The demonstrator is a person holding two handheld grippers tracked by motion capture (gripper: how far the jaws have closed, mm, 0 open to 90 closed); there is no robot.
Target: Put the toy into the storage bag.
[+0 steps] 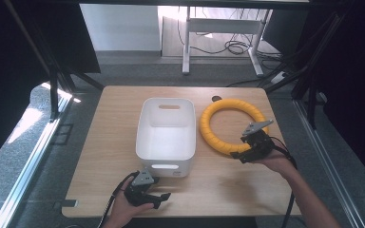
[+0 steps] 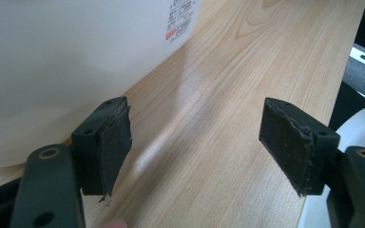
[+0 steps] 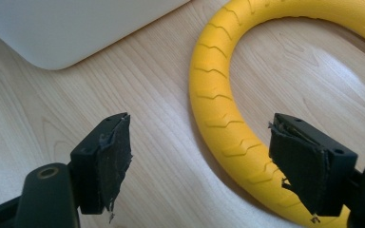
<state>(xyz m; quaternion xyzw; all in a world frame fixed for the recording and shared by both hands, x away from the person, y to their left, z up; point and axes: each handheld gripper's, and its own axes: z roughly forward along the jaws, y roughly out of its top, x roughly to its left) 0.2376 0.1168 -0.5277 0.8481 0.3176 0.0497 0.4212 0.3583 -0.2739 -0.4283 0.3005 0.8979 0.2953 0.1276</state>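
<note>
On the tabletop (image 1: 109,142), the bin (image 1: 166,135) stood just beyond the left hand-held gripper (image 1: 158,197) and left of the right hand-held gripper (image 1: 240,151). The ring (image 1: 218,135) lay beside the bin, apart from it, its near arc between the right hand-held gripper's spread jaws.

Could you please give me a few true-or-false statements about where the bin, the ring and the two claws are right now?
1. The yellow ring lies flat on the table, right of the white bin. True.
2. The ring is inside the bin. False: it lies beside it.
3. The right claw is open, near the ring. True.
4. The left claw grips the bin. False: open, holding nothing.
</note>
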